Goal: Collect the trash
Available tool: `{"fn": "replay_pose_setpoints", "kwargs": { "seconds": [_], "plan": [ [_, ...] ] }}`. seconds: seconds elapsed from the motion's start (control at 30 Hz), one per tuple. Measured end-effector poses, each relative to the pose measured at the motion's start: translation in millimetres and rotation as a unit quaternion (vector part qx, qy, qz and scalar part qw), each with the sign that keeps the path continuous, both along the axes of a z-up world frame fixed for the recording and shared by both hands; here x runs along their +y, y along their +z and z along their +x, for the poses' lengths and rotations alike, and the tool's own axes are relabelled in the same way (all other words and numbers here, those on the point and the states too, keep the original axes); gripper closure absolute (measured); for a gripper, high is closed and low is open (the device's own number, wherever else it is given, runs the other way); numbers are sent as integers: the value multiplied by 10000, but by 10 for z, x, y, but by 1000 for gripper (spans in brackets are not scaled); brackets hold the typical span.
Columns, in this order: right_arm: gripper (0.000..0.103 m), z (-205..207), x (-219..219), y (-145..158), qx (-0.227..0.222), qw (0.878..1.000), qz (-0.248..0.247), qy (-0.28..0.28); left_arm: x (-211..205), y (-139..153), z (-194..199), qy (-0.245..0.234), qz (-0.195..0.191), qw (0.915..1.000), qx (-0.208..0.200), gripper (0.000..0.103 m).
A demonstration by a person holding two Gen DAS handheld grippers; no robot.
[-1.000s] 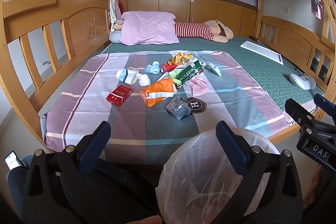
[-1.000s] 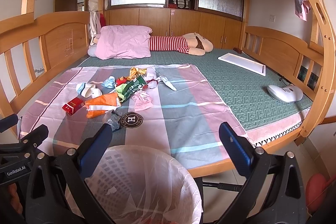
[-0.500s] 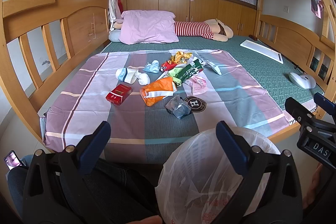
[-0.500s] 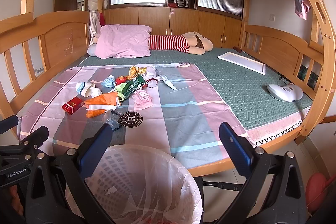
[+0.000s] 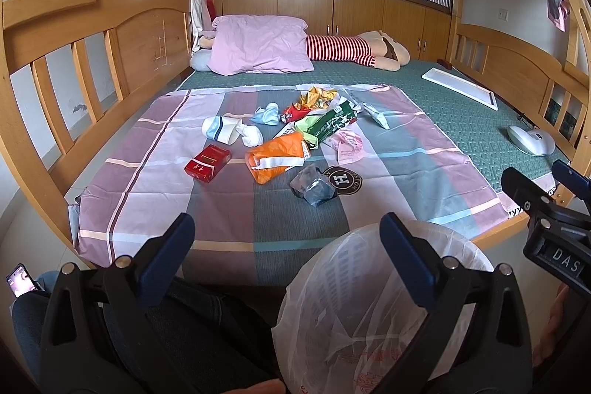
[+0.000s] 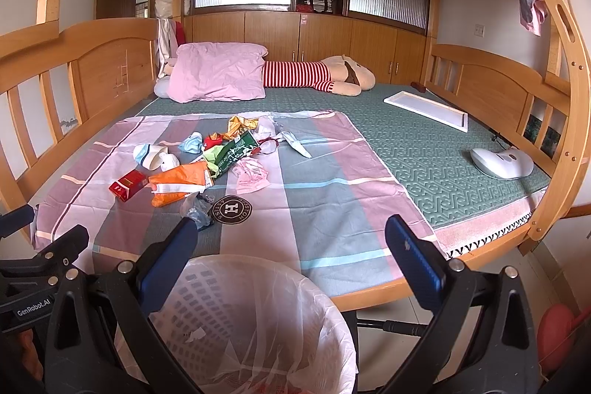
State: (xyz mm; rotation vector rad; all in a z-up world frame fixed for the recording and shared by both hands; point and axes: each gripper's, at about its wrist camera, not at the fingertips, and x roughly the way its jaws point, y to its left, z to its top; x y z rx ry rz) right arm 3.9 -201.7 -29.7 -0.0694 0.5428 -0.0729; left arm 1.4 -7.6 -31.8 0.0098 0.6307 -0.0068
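Observation:
Trash lies scattered on a striped sheet on the bed: a red cigarette box, an orange bag, a green wrapper, a crumpled grey plastic wad, white and blue crumpled pieces, a pink wrapper. A white bin lined with a clear bag stands at the bed's foot. My left gripper and right gripper both hang open and empty near the bin, short of the trash.
A pink pillow and a striped plush toy lie at the head. A white flat panel and a white device rest on the green mat at right. Wooden rails flank the bed. A person's dark-trousered legs are below.
Both grippers have drifted very slightly; the scene is otherwise the same and both stay open.

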Motion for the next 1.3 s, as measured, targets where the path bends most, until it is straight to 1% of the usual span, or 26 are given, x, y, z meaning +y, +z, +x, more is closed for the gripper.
{"fn": "replay_pose_setpoints", "kwargs": {
  "seconds": [0.4,0.57,0.67,0.7,0.83,0.87,0.9,0.93,1.0,1.07,1.1,1.13,1.17,1.23,1.27,1.3],
  "plan": [
    [3,15,27,-22,72,9999,-120,23,3,-27,28,-4,-6,10000,54,3],
    [3,43,53,-33,195,9988,-447,-42,22,-60,52,23,-3,9999,121,3],
    [3,70,55,-60,247,9985,-486,-52,42,-102,78,31,-19,9998,188,3],
    [3,92,39,-69,245,9988,-431,-62,58,-119,95,26,-21,9997,224,3],
    [3,293,-62,-193,617,9978,195,-120,123,-208,186,-48,-55,9995,317,3],
    [3,335,-92,-224,667,9972,294,-177,151,-232,228,-122,-92,9992,362,3],
    [3,354,-108,-254,829,9955,389,-247,188,-248,270,-207,-148,9989,386,3],
    [3,363,-125,-258,831,9951,448,-289,254,-258,328,-310,-254,9985,381,3],
    [3,386,-138,-238,868,9940,613,-264,386,-257,423,-330,-439,9980,323,3],
    [3,431,-108,-220,848,9942,575,-326,590,-252,620,-517,-727,9954,360,6],
    [3,471,-77,-223,833,9945,495,-389,663,-248,695,-534,-762,9951,342,9],
    [3,519,-20,-234,891,9943,431,-400,767,-228,791,-468,-736,9958,261,17],
    [3,586,31,-253,961,9937,460,-339,866,-207,899,-398,-665,9968,176,21],
    [3,707,131,-278,1188,9907,615,-228,1011,-186,1133,-462,-537,9974,120,21],
    [3,778,219,-292,1267,9896,655,-207,1100,-194,1305,-499,-424,9977,155,21],
    [3,850,310,-302,1343,9884,682,-205,1159,-207,1397,-489,-362,9980,189,21]
  ]
}}
